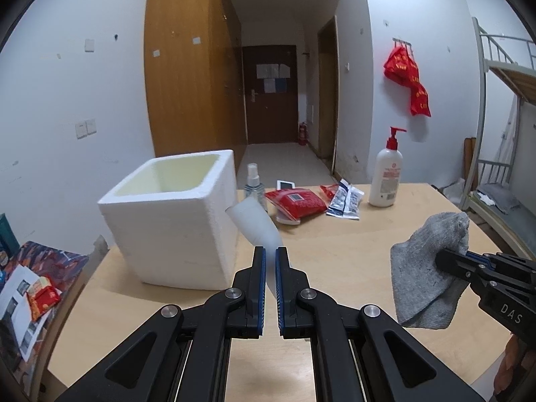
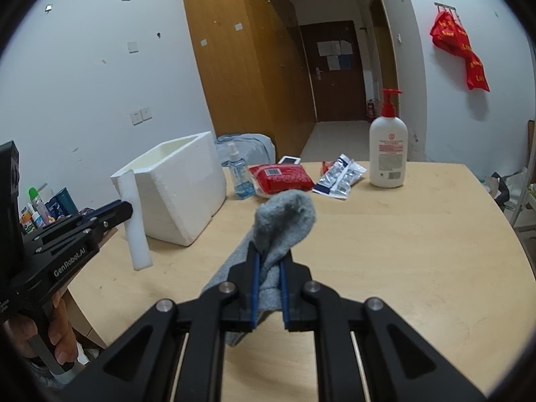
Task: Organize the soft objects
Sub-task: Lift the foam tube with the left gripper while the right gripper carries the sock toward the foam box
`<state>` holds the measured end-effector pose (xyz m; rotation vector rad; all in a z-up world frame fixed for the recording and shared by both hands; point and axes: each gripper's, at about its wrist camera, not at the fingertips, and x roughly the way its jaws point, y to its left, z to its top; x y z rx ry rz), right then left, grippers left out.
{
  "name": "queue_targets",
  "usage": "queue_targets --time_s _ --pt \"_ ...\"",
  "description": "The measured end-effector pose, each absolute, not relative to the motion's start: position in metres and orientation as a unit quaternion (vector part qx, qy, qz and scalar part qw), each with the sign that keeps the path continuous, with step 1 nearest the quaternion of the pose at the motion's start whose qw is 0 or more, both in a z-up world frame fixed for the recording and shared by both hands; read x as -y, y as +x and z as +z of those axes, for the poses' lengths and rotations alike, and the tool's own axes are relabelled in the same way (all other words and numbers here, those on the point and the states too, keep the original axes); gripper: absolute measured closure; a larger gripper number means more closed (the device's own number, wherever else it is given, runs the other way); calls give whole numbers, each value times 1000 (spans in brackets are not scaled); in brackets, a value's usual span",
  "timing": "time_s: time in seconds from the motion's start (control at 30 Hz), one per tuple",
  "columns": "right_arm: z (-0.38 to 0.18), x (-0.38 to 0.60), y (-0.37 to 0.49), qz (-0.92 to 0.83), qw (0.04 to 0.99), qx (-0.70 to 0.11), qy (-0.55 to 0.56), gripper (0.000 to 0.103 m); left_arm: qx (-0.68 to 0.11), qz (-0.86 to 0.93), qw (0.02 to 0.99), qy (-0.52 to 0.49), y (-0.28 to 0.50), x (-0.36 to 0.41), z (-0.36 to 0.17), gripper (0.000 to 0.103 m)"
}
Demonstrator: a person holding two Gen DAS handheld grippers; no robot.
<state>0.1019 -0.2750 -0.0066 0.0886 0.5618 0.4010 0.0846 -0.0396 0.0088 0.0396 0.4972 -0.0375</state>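
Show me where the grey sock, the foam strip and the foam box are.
grey sock [image 2: 284,221], right wrist view, on its rounded top end.
foam strip [image 2: 135,224], right wrist view, on its flat middle.
foam box [image 1: 174,234], left wrist view, on its front wall.

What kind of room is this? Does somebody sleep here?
Probably a dorm room or small flat, so likely yes. A metal bunk bed stands at the right, a wooden wardrobe lines the hallway to the door, and a lotion bottle sits on the table.

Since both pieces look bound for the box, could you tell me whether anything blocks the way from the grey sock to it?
Nothing visible does: bare table lies between the grey sock and the open foam box.
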Motion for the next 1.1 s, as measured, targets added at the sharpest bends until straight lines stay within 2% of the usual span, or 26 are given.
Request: queue_targets --time_s 1.1 --pt "-5 168 94 341 901 -268 1 90 -238 91 967 -18 31 -54 7 97"
